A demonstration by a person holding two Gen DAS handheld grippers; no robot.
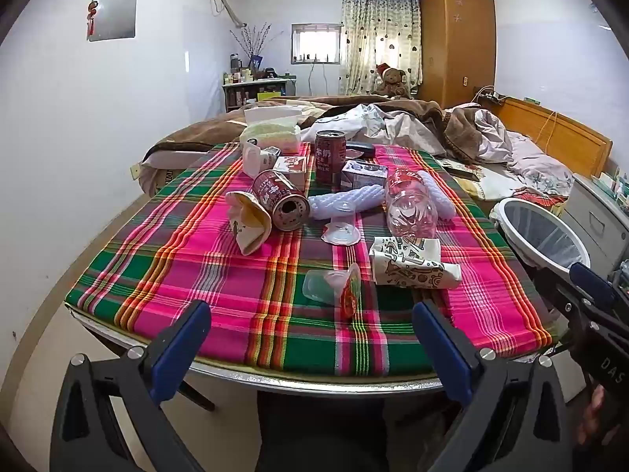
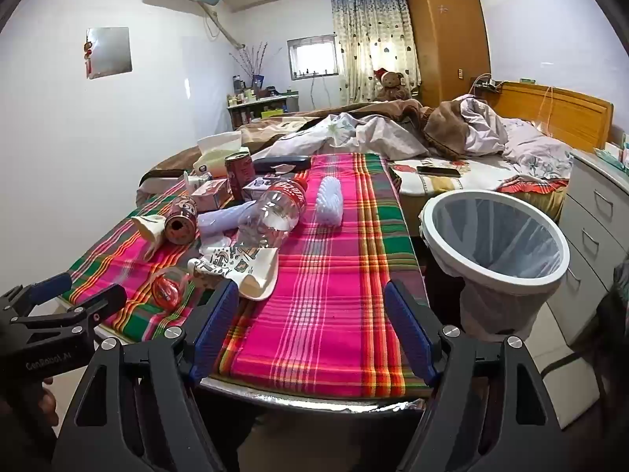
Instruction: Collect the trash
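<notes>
Both tongs (image 1: pixel 310 326) (image 2: pixel 312 306) wide apart, empty, above tablecloth (image 1: pixel 220 275).

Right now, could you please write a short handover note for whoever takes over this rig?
Left gripper: jaws open, empty, at the table's near edge. Right gripper: the same.
Trash on the plaid table: patterned paper cup, clear bottle, lying can, upright can, jelly cup.
Lined bin stands right of the table; what shows of its inside is bare.
Done: nothing visibly. Left: everything.
</notes>
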